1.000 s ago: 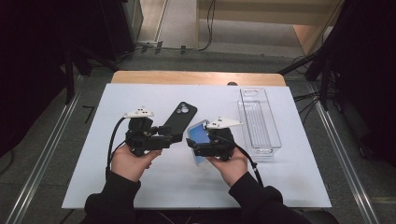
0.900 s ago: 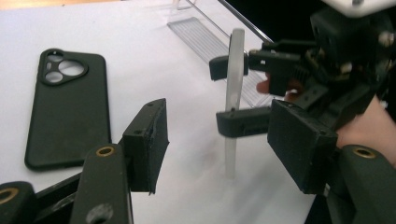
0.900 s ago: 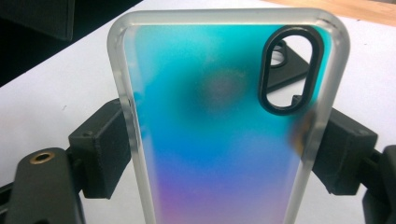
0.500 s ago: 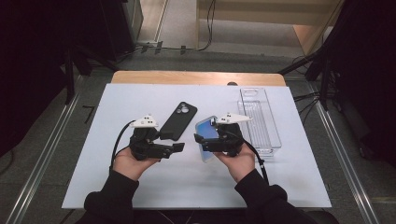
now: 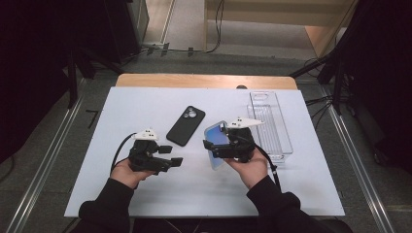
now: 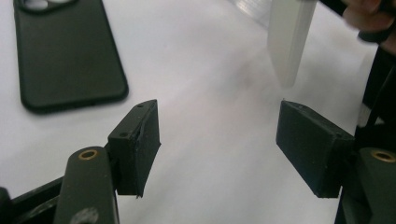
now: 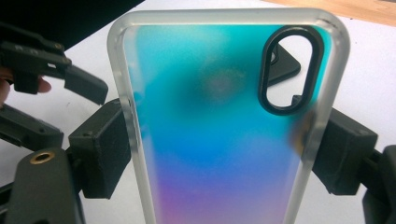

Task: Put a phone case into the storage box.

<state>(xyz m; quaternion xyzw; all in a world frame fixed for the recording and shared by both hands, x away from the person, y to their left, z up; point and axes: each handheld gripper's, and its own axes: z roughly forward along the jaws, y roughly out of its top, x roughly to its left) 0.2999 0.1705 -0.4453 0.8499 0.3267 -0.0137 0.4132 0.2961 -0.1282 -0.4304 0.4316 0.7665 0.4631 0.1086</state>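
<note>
A black phone case (image 5: pixel 186 125) lies flat on the white table top, back side up; it is at the upper left in the left gripper view (image 6: pixel 65 51). My left gripper (image 5: pixel 173 155) sits low, just short of it. Its jaws have just been opening and stand open with nothing between them (image 6: pixel 219 140). My right gripper (image 5: pixel 214 148) is shut on a translucent blue-to-purple phone case (image 7: pixel 210 116), pads on its two long edges. The case stands upright on its short end above the table (image 5: pixel 216 131).
A clear plastic tray (image 5: pixel 272 124) lies at the right of the white table top (image 5: pixel 145 102), close to my right hand. A wooden strip (image 5: pixel 204 81) runs along the far edge. Dark floor and metal rails flank the table.
My left gripper let go of the black case, which now lies flat, and drew back down towards the person. The right gripper kept still with the blue case.
</note>
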